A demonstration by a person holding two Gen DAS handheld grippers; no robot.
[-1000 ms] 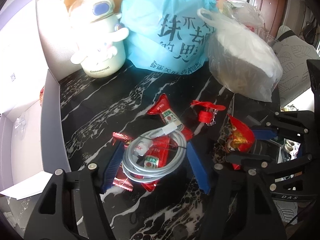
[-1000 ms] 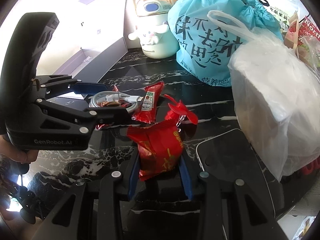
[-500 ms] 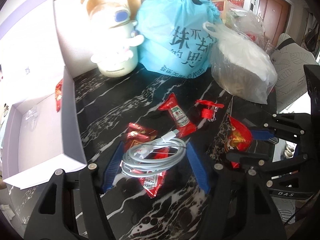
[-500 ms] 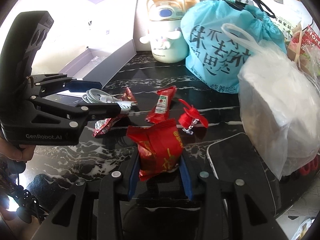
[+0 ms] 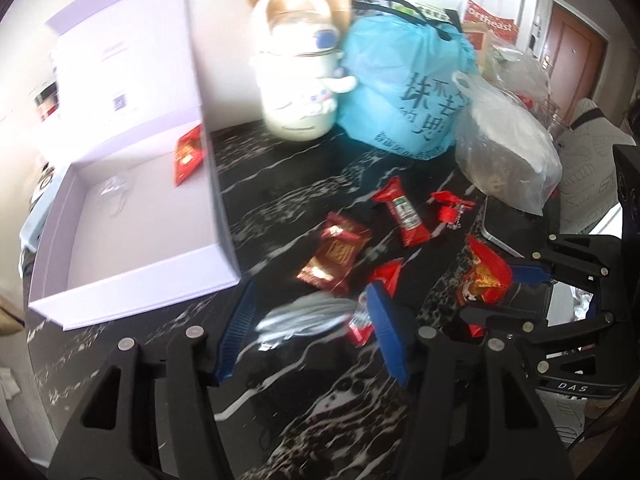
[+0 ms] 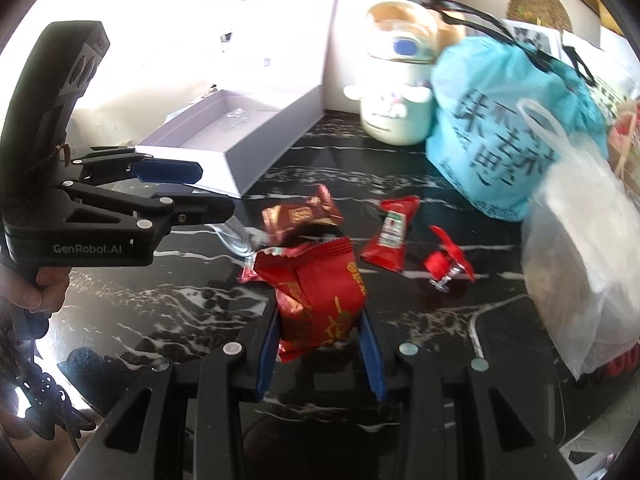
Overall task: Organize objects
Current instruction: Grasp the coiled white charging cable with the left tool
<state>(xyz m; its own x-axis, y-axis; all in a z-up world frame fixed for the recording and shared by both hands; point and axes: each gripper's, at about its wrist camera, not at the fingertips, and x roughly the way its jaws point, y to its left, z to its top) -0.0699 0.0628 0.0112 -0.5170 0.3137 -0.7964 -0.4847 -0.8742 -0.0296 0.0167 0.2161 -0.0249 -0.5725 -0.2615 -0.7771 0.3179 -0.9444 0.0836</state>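
My left gripper is shut on a coiled white cable, held just above the black marble table. The coil hangs under my left gripper in the right wrist view. My right gripper is shut on a red snack packet, which also shows at the right of the left wrist view. An open lavender box lies to the left with a red packet inside. On the table lie a dark red packet, a ketchup sachet and a small red clip.
A cream character pot, a blue drawstring bag and a filled white plastic bag line the back. A phone lies face down at the right. Another red sachet lies under the cable.
My left gripper has lifted the cable off the sachets and carried it left toward the open box. My right gripper still holds the red packet.
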